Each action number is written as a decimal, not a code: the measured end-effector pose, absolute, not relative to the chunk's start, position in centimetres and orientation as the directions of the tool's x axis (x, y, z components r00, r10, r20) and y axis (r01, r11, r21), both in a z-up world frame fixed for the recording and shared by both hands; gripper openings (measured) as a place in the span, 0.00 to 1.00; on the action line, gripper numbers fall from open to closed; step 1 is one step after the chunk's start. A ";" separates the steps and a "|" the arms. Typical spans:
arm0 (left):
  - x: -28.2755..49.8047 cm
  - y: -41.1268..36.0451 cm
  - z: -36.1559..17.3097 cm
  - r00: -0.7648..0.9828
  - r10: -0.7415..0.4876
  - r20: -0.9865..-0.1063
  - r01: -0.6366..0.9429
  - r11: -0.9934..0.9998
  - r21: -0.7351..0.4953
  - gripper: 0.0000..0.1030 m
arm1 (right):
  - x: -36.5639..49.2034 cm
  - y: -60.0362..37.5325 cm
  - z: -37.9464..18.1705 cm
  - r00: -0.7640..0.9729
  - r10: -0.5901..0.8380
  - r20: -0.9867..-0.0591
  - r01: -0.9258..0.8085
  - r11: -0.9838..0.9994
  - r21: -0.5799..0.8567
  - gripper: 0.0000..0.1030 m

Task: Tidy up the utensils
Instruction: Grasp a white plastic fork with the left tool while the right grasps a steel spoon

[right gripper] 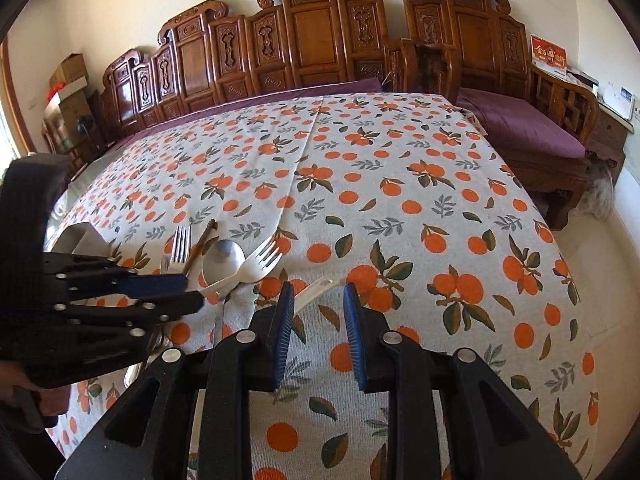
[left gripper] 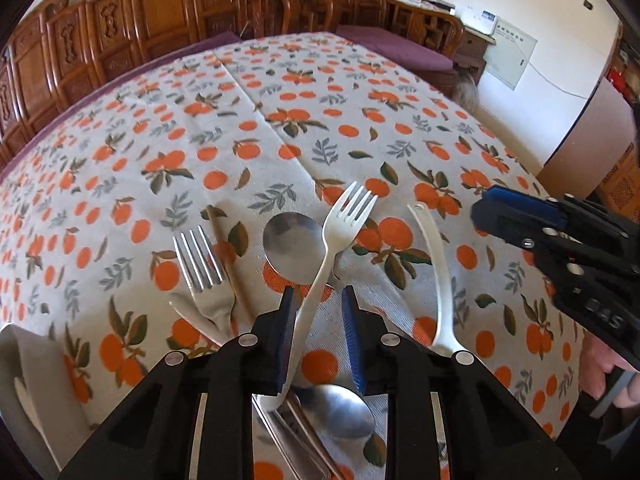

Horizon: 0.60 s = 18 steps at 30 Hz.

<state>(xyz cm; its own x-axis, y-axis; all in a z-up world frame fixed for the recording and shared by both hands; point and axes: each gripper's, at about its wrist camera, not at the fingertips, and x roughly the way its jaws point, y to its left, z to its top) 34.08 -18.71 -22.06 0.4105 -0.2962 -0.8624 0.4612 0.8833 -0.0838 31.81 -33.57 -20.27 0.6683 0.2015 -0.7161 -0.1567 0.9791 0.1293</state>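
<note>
In the left wrist view my left gripper (left gripper: 319, 298) is open, its jaws either side of the handle of a white plastic fork (left gripper: 340, 232) that lies over a steel spoon (left gripper: 294, 246). A steel fork (left gripper: 200, 264), a brown chopstick (left gripper: 228, 264), a white spoon handle (left gripper: 436, 272) and another steel spoon (left gripper: 340, 410) lie around it. My right gripper (left gripper: 520, 220) hovers at the right. In the right wrist view my right gripper (right gripper: 318, 300) is open and empty above the cloth, with the white handle (right gripper: 316, 290) just ahead. The white fork (right gripper: 256, 266) and left gripper (right gripper: 180, 292) show at left.
The table wears an orange-fruit patterned cloth (right gripper: 400, 200). A white holder (left gripper: 24, 376) stands at the left edge of the table and also shows in the right wrist view (right gripper: 80, 236). Carved wooden chairs (right gripper: 312, 40) and a purple-cushioned bench (right gripper: 528, 128) stand behind the table.
</note>
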 end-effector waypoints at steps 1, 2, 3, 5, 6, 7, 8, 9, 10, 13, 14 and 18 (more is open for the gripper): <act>34.2 -18.7 -22.3 0.407 -0.293 -0.865 0.458 0.885 -0.084 0.21 | 31.8 -33.6 -20.3 0.669 0.202 -0.715 -0.156 0.979 0.131 0.27; 34.4 -18.7 -22.5 0.400 -0.291 -0.869 0.455 0.886 -0.088 0.21 | 31.8 -33.7 -20.2 0.670 0.204 -0.714 -0.154 0.979 0.135 0.27; 34.6 -18.7 -22.7 0.393 -0.291 -0.872 0.453 0.887 -0.091 0.21 | 31.9 -33.8 -20.2 0.670 0.205 -0.713 -0.152 0.979 0.139 0.27; 34.8 -18.6 -23.0 0.382 -0.287 -0.878 0.445 0.890 -0.097 0.21 | 31.9 -33.7 -20.2 0.669 0.212 -0.712 -0.153 0.977 0.146 0.27; 34.9 -18.7 -23.2 0.377 -0.288 -0.880 0.443 0.891 -0.101 0.20 | 31.9 -33.6 -20.2 0.668 0.216 -0.712 -0.158 0.976 0.147 0.27; 34.9 -18.5 -23.2 0.375 -0.294 -0.879 0.440 0.891 -0.111 0.19 | 31.9 -33.4 -20.2 0.668 0.217 -0.712 -0.163 0.976 0.145 0.27; 34.8 -18.4 -23.2 0.375 -0.297 -0.878 0.435 0.893 -0.115 0.17 | 31.9 -33.2 -20.2 0.667 0.219 -0.712 -0.169 0.975 0.142 0.27; 34.8 -18.3 -23.3 0.372 -0.301 -0.878 0.433 0.893 -0.122 0.13 | 31.8 -33.0 -20.2 0.666 0.221 -0.713 -0.174 0.975 0.139 0.27; 34.7 -18.2 -23.2 0.367 -0.315 -0.875 0.434 0.890 -0.138 0.10 | 31.8 -32.8 -20.2 0.665 0.223 -0.713 -0.178 0.974 0.138 0.27; 34.2 -18.1 -22.8 0.375 -0.318 -0.871 0.436 0.890 -0.138 0.07 | 31.8 -32.4 -20.2 0.663 0.228 -0.713 -0.192 0.972 0.133 0.27; 33.9 -18.0 -22.5 0.383 -0.320 -0.866 0.439 0.888 -0.134 0.07 | 31.8 -32.3 -20.3 0.661 0.231 -0.714 -0.195 0.972 0.134 0.27; 32.5 -17.5 -21.0 0.421 -0.324 -0.847 0.448 0.887 -0.116 0.07 | 32.0 -31.8 -20.5 0.647 0.251 -0.720 -0.209 0.966 0.149 0.27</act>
